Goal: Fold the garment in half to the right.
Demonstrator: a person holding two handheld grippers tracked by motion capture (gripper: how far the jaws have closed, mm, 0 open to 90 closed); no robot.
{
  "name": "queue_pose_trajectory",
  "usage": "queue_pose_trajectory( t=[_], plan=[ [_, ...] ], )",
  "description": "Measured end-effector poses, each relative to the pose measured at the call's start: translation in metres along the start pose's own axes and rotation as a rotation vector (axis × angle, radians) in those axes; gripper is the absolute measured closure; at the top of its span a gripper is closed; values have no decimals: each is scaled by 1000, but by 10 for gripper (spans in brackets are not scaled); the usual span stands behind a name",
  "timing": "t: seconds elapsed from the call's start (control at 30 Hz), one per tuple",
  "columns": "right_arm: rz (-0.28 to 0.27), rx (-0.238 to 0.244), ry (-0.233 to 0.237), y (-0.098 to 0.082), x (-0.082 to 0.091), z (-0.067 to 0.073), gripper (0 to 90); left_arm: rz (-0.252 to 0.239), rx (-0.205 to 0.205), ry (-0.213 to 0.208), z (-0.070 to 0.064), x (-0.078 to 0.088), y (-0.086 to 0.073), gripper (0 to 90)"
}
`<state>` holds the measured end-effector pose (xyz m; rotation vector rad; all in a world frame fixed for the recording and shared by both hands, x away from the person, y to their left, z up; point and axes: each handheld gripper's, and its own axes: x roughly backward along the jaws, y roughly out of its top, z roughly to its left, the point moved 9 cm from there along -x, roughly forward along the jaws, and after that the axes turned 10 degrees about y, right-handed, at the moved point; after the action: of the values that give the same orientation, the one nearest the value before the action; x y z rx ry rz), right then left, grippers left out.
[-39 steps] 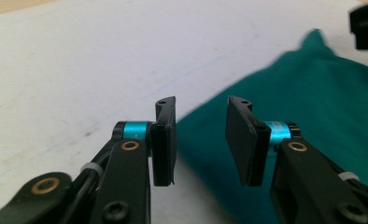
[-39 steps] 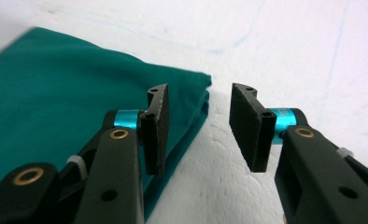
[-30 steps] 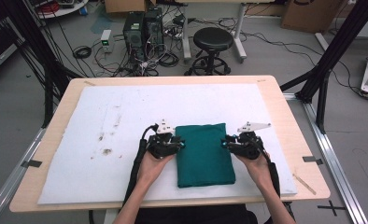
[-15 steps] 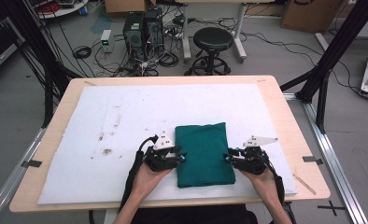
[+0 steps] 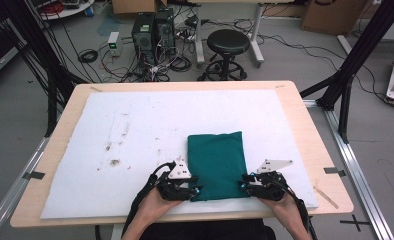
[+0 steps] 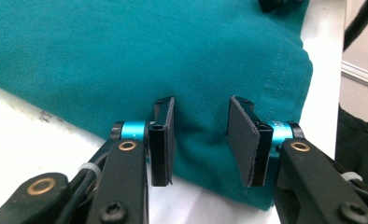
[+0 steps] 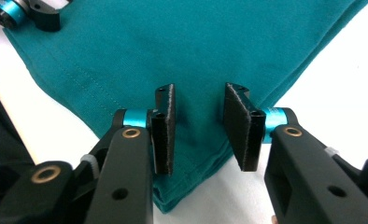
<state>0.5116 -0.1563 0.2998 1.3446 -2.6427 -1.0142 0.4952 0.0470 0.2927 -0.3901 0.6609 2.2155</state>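
Both hand-held grippers sat half open at the near corners of a folded green cloth, gripping nothing.

The light wooden bench (image 5: 310,125) carried a white padded mat (image 5: 150,125), and the folded dark green cotton cloth (image 5: 216,162) lay flat on it near the front edge. The left hand-held gripper (image 6: 201,140) and the right hand-held gripper (image 7: 200,133) had just been opening; their jaws stood partly apart over the cloth's near corners, pads (image 6: 242,135) clear of the fabric. The main risk was a partial pick: closing there might have pinched only the top layers, so the fold would have fallen open on lifting. An uneven pull between the two could have dragged the cloth askew, or the mat might have been caught too.
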Motion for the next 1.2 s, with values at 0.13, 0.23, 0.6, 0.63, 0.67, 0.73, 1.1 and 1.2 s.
queue_pose_trajectory(
  t=[0.13,0.23,0.6,0.63,0.67,0.73,1.1,1.2],
  plan=[
    [-60,-41,-49,11,9,-6,428,-30,10,31,10,11,3,539],
    [-121,-71,-73,21,17,-15,363,-67,32,73,24,21,6,457],
    [-356,-145,-219,50,49,-47,213,-166,168,233,85,74,-4,267],
    [-357,-148,-229,48,50,-49,212,-172,185,251,91,78,-6,257],
    [-351,-150,-233,46,51,-51,212,-173,203,266,97,82,-9,253],
    [-352,-157,-234,44,52,-55,212,-177,236,296,107,88,-15,246],
    [-341,-172,-285,34,65,-67,212,-207,328,429,148,126,-42,243],
    [-348,-185,-294,32,69,-71,212,-224,346,467,159,139,-49,243]
  ],
)
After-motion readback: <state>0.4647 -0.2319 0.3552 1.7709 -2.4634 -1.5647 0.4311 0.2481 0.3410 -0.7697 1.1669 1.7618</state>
